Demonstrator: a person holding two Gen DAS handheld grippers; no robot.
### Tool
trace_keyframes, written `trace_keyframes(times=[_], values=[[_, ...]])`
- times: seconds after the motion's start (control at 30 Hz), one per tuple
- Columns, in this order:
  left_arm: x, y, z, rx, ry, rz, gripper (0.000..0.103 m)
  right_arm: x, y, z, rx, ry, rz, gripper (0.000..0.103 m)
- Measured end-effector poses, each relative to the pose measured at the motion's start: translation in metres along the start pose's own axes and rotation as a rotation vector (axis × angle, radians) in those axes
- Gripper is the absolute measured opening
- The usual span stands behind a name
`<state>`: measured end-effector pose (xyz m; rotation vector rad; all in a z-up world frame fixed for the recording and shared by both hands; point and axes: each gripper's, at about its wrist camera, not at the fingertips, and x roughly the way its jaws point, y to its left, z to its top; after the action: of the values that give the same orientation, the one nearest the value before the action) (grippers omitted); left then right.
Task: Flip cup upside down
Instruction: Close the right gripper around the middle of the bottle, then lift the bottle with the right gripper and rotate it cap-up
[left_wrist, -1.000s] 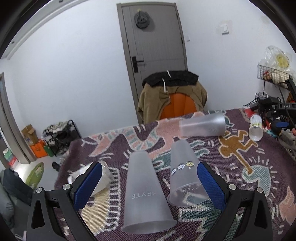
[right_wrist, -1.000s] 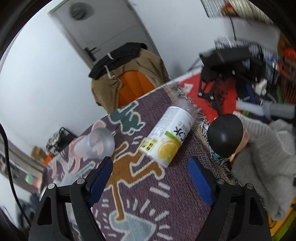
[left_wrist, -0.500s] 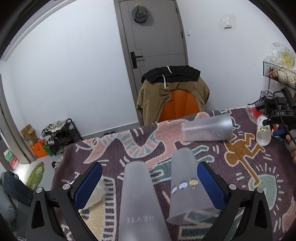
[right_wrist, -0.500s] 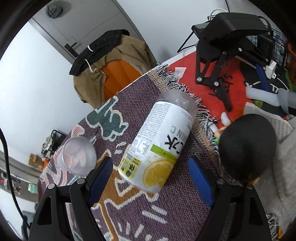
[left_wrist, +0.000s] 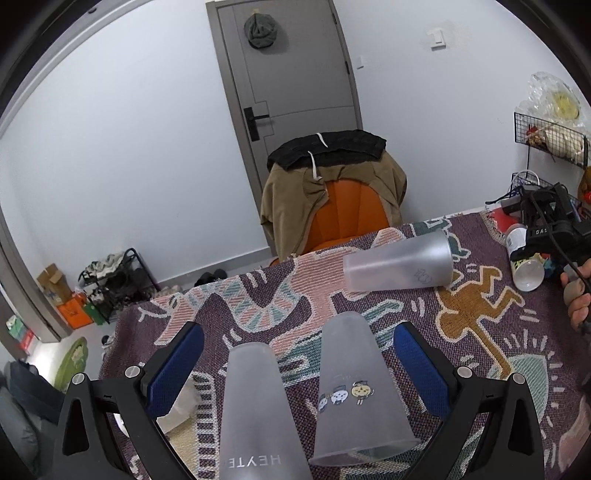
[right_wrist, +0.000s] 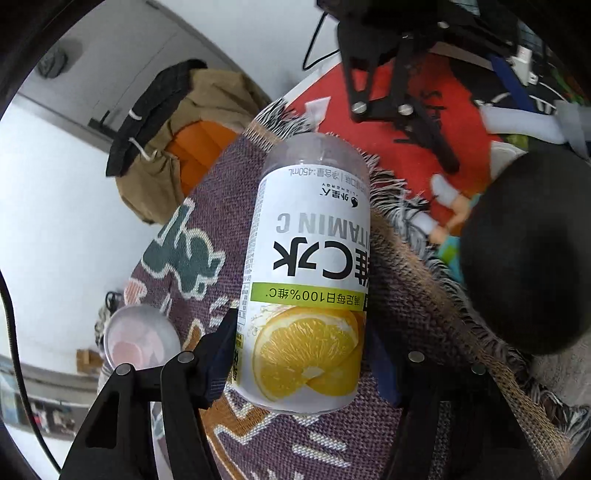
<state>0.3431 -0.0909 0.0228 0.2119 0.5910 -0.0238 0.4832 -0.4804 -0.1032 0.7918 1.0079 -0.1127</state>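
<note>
A white lemon-labelled cup (right_wrist: 303, 295) lies on its side on the patterned cloth, its open mouth towards me. My right gripper (right_wrist: 306, 363) is closed around its mouth end, blue pads against both sides. The same cup (left_wrist: 524, 254) shows at the far right of the left wrist view. My left gripper (left_wrist: 295, 365) is open and empty, with two frosted cups standing upside down between its fingers: a HEYTEA cup (left_wrist: 255, 417) and a sticker cup (left_wrist: 354, 391). A third frosted cup (left_wrist: 399, 262) lies on its side further back; its mouth (right_wrist: 140, 339) shows in the right wrist view.
The patterned cloth (left_wrist: 480, 332) covers the table. An orange chair (left_wrist: 340, 214) draped with clothes stands behind it. A black round object (right_wrist: 528, 254) and a black stand on a red surface (right_wrist: 402, 88) lie beyond the cloth's fringed edge. A crumpled tissue (left_wrist: 184, 402) lies at left.
My right gripper has moved forward onto the lemon-labelled cup and narrowed from open to gripping it. My left gripper has drawn back a little from the two upturned cups.
</note>
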Motion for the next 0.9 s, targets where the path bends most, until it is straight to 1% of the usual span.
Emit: trace_keyframes(times=[0.13, 0.33, 0.53, 0.67, 0.77, 0.83, 0.9], values=[[-0.008, 0.003, 0.001, -0.004, -0.006, 0.005, 0.103, -0.011, -0.003, -0.009, 0.019, 0.012, 0.067, 0.064], [-0.024, 0.006, 0.004, -0.016, -0.021, 0.000, 0.103, -0.037, 0.000, -0.032, -0.009, 0.016, 0.136, 0.064], [-0.050, 0.013, 0.004, -0.024, -0.041, -0.028, 0.103, -0.070, 0.006, -0.061, -0.050, 0.026, 0.215, 0.064], [-0.063, 0.018, 0.000, -0.026, -0.038, -0.048, 0.103, -0.095, 0.010, -0.088, -0.055, 0.036, 0.291, 0.064], [-0.078, 0.023, -0.005, -0.018, -0.048, -0.065, 0.103, -0.112, 0.013, -0.107, -0.066, 0.038, 0.322, 0.064], [-0.087, 0.026, -0.010, -0.021, -0.051, -0.070, 0.103, -0.122, 0.016, -0.125, -0.056, 0.074, 0.377, 0.064], [-0.095, 0.031, -0.016, -0.028, -0.047, -0.086, 0.103, -0.133, 0.024, -0.143, -0.090, 0.075, 0.393, 0.064]])
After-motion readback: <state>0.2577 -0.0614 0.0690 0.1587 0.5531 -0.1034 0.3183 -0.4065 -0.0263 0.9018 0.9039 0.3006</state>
